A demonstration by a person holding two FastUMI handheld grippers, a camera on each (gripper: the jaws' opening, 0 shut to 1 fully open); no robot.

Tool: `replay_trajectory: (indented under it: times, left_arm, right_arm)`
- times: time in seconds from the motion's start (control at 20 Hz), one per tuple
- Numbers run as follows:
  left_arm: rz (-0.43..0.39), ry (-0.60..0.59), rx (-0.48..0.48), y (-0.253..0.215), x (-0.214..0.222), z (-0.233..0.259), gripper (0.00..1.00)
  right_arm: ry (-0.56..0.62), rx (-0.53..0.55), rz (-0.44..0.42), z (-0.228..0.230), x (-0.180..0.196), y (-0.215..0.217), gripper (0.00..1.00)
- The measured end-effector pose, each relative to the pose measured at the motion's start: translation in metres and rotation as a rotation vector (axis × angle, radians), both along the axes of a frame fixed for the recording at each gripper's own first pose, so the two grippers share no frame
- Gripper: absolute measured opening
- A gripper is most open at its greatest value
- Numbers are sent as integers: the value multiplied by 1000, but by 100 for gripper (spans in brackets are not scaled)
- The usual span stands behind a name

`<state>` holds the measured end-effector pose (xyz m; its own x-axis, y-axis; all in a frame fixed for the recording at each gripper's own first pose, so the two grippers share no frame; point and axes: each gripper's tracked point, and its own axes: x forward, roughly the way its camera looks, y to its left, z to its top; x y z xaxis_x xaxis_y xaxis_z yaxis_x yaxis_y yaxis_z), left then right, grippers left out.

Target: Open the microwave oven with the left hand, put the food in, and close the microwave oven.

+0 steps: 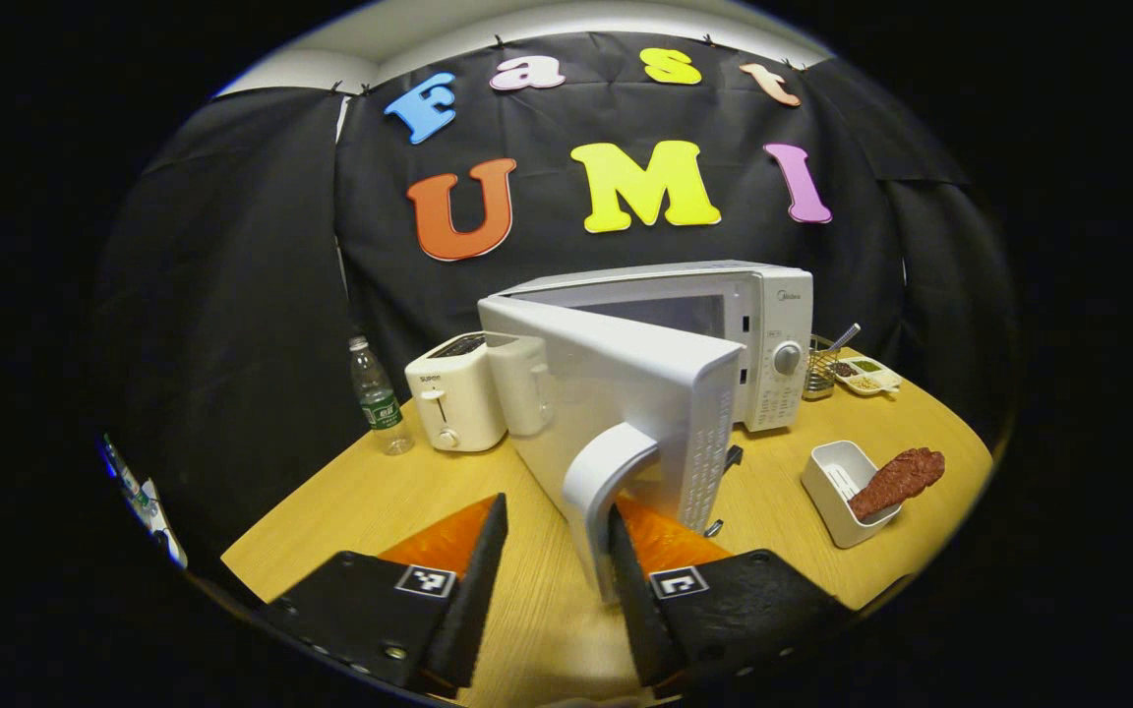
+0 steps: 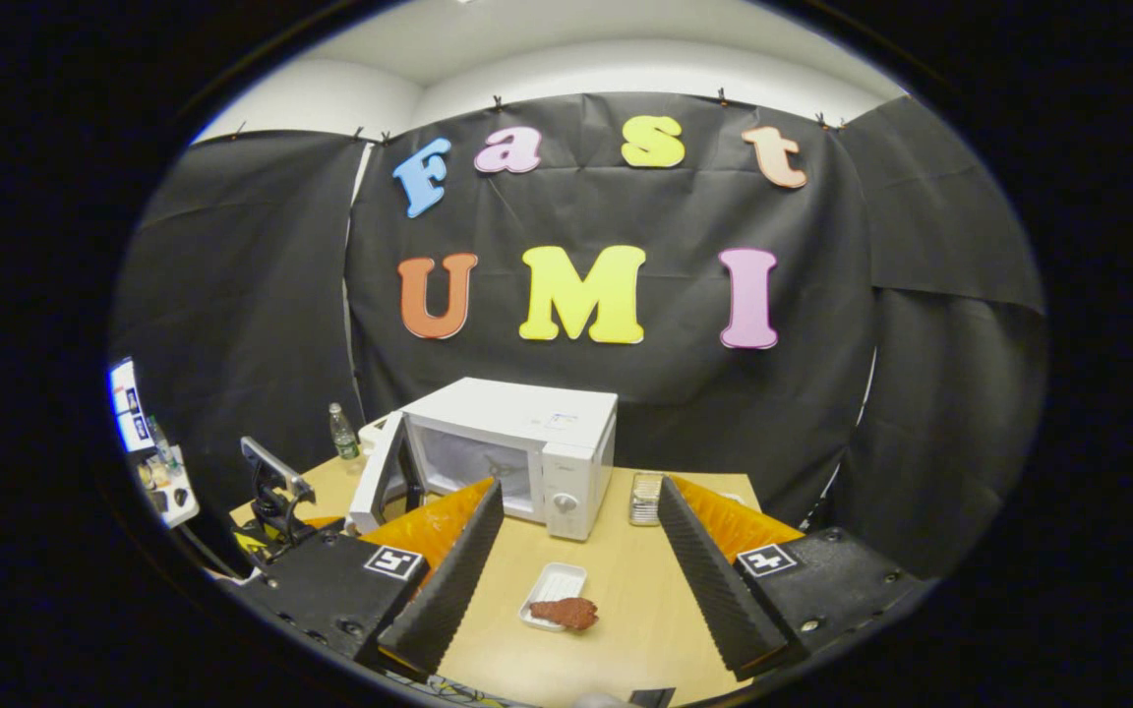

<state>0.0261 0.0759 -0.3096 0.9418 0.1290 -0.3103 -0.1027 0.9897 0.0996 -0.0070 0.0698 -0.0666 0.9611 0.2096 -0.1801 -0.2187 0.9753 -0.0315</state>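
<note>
While door (image 1: 626,413) ajar, handle (image 1: 606,482) between left tongs (image 1: 555,551).

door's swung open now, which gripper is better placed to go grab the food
Right. The right gripper hangs open above the food, which lies half off its white tray. The left gripper straddles the microwave door handle, with the open door between it and the food.

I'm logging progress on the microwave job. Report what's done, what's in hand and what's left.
Done: the microwave door stands partly open.
In hand: the left gripper has its fingers spread around the door handle, not clamped on it.
Left: the food lies on its white tray on the table, below the open right gripper; loading and closing remain.
</note>
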Motion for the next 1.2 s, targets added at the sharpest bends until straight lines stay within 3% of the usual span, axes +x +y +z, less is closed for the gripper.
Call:
replay_trajectory:
  times: [0.05,0.1,0.15,0.6,0.9,1.2]
  left_arm:
    - [0,4,-13,5,1,-1,60]
    - [-2,11,-21,4,-3,-2,92]
    - [-1,7,-16,9,-4,0,97]
    - [43,-40,-4,51,-30,11,96]
    - [60,-31,-53,89,-45,7,96]
    - [126,-27,9,138,-57,2,97]
  right_arm:
    - [-3,2,2,1,-1,2,92]
    - [-4,-2,6,2,-3,5,92]
    - [-7,-5,11,1,-5,7,92]
    - [19,-21,50,-12,-14,30,92]
    - [45,-30,83,-25,-20,43,92]
    - [72,-34,92,-36,-20,45,92]
